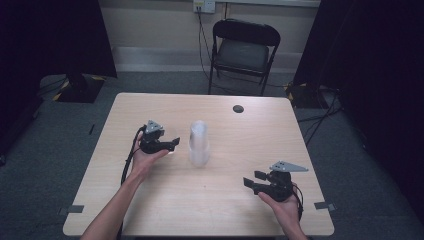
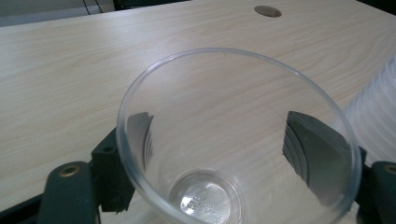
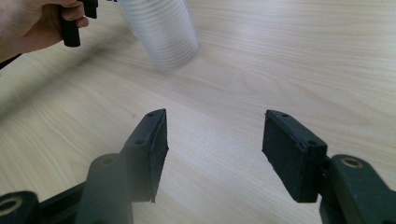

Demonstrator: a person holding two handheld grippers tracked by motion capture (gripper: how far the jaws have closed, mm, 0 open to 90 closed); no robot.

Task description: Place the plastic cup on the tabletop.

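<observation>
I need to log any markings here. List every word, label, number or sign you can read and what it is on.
None can be read.
Cup in the left tool: raised marks on its base, too blurred to read.
Stack of cups: no print seen.
Table, right tool: no text.

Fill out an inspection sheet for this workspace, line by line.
Surface: light wood table, with a dark round grommet hole near the far edge.
Job's things: a stack of clear cups upright mid-table; one clear cup between the left tongs' pads.
Clutter: nothing seen.
Grippers: left tongs closed on the single cup beside the stack; right tongs open, holding nothing, near the table's right front.
Cables: black cable trails from the left tongs.
Surroundings: black folding chair behind the table, grey carpet, dark curtains.
</observation>
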